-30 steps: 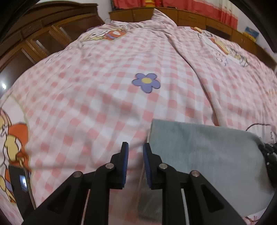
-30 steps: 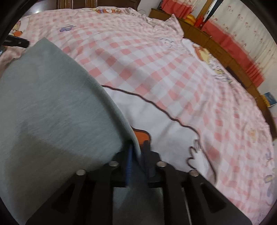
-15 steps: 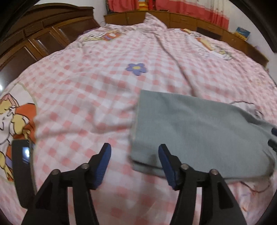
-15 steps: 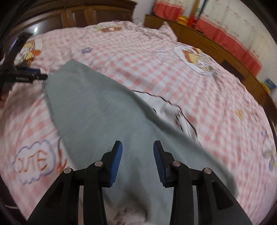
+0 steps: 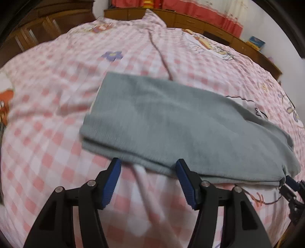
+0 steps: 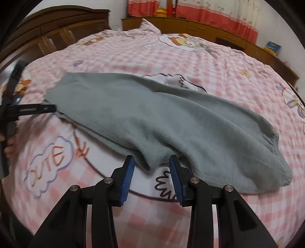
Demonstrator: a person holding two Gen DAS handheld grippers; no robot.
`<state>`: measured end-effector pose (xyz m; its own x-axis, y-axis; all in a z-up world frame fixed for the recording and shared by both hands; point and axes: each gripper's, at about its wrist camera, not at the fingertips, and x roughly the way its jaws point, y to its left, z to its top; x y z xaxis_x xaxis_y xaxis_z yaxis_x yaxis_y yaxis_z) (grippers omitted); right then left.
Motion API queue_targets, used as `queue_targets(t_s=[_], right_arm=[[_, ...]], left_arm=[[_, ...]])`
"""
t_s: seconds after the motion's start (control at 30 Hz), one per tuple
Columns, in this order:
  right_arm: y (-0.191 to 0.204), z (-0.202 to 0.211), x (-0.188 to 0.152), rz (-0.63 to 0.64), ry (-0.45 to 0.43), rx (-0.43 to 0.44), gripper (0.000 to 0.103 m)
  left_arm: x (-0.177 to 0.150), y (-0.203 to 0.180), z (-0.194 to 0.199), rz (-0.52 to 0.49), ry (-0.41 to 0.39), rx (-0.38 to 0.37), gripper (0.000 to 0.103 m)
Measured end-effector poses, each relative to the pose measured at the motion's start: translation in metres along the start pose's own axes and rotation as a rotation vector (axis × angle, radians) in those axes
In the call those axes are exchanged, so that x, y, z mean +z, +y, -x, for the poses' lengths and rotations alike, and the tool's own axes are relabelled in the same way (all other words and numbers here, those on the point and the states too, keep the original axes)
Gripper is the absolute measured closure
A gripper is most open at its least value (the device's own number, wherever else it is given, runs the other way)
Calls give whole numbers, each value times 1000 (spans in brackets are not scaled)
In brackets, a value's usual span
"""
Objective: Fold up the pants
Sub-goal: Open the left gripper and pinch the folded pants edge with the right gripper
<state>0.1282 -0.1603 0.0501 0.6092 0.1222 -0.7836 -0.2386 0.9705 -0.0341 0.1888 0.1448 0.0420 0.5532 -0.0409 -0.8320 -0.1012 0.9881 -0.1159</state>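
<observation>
One bed (image 5: 57, 106) fills both views, covered by a pink-and-white checked sheet printed with cartoon figures, a purple flower (image 5: 112, 55) and the word "CUTE" (image 6: 46, 162). Behind it stand a dark wooden wardrobe (image 6: 57, 32) at the left and a low wooden cabinet (image 6: 219, 32) along the far wall, under a red-trimmed curtain (image 6: 209, 13).

One pair of grey pants (image 5: 171, 122) lies on the bed, folded lengthwise into a long strip with two layers showing at its near edge.

There are two tongs. The left tongs (image 5: 148, 172) are released, jaws wide, just short of the pants' near edge; nothing sits between them. The right tongs (image 6: 151, 167) are also released, less wide, with a loose fold of the pants' edge between the pads but not pinched. Both have just been opening.

No other objects lie on the pants.
</observation>
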Motion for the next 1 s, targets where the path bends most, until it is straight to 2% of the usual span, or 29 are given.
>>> queue_targets(t_s=[0.2, 0.3, 0.33, 0.4, 0.47, 0.7, 0.73, 0.8, 0.87, 0.93, 1.0], right_arm=[[-10, -9, -4, -160, 3, 10, 67], [-13, 0, -1, -238, -21, 67, 68], [-13, 4, 0, -246, -39, 61, 68], [-11, 7, 2, -227, -58, 25, 68], [-5, 2, 4, -184, -36, -13, 68], [-3, -12, 3, -164, -11, -57, 71], [-2, -12, 2, -154, -16, -65, 73], [0, -12, 0, -145, -20, -80, 87], [-3, -11, -1, -173, -16, -91, 97], [-10, -2, -2, -241, -36, -44, 98], [-10, 16, -1, -253, -71, -17, 98]], left_arm=[[-7, 13, 3, 46, -9, -26, 40], [-8, 14, 5, 46, -12, -23, 40], [-9, 14, 7, 40, -16, -20, 40], [-10, 15, 9, 35, -20, -12, 40], [-10, 16, 9, 37, -21, -9, 40], [-9, 23, 12, 67, -19, -21, 40], [-9, 22, 13, 71, -19, -23, 40], [-10, 28, 16, 98, -25, -34, 40], [-11, 37, 18, 132, -34, -36, 40], [-9, 49, 19, 182, -39, -42, 40], [-7, 60, 18, 235, -34, -50, 40]])
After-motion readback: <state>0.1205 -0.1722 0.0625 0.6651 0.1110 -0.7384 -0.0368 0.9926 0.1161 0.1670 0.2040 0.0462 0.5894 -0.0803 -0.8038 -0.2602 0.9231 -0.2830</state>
